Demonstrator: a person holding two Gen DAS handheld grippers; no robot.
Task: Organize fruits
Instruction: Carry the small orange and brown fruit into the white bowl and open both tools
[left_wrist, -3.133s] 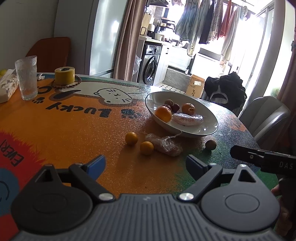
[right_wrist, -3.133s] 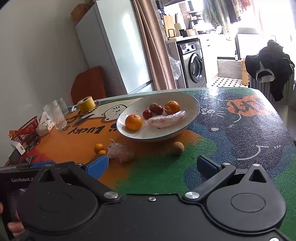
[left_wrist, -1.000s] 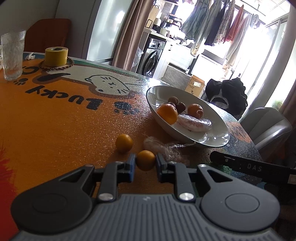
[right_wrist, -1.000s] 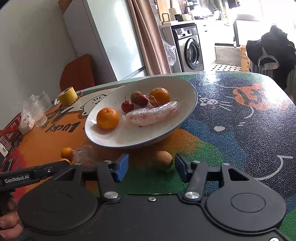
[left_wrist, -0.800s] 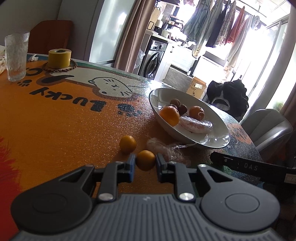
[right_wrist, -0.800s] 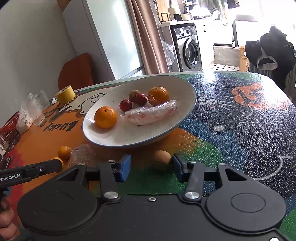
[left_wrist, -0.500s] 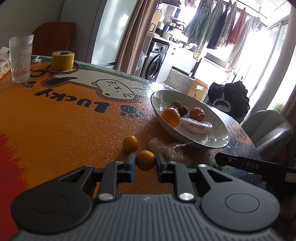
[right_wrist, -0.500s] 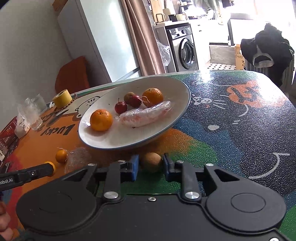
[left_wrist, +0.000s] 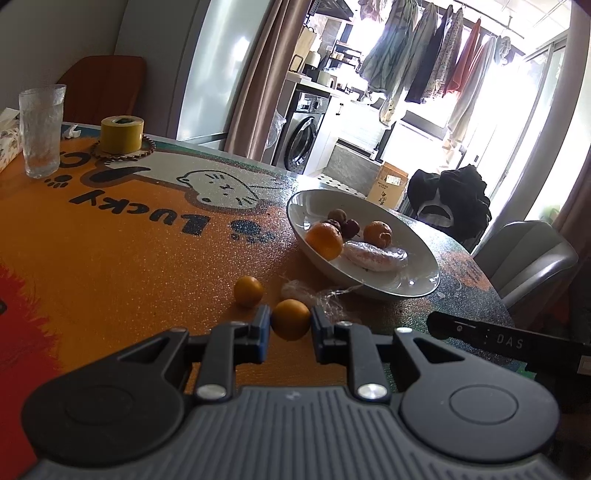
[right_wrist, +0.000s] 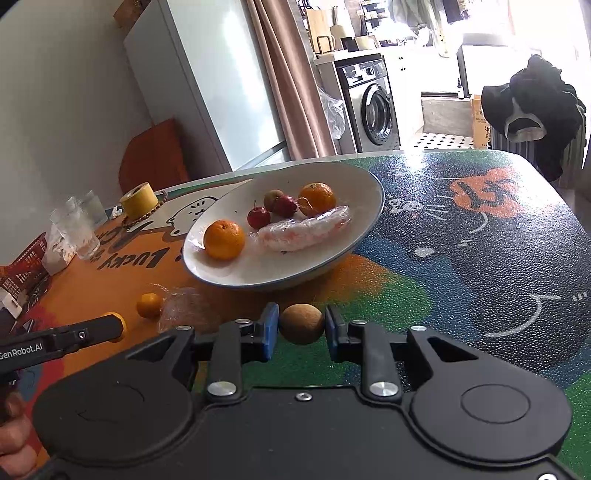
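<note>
My left gripper is shut on a small orange, held a little above the table. A second small orange lies on the table beside it, also seen in the right wrist view. My right gripper is shut on a brown round fruit just in front of the white bowl. The bowl holds two oranges, small red fruits and a plastic-wrapped fruit.
A crumpled plastic wrap lies between the oranges and the bowl. A glass, a yellow tape roll and a tissue box stand at the far left. A grey chair stands beyond the table's right edge.
My right gripper closed on the brown fruit, which it had moved up to. My left gripper stayed shut on the small orange and lifted it slightly.
</note>
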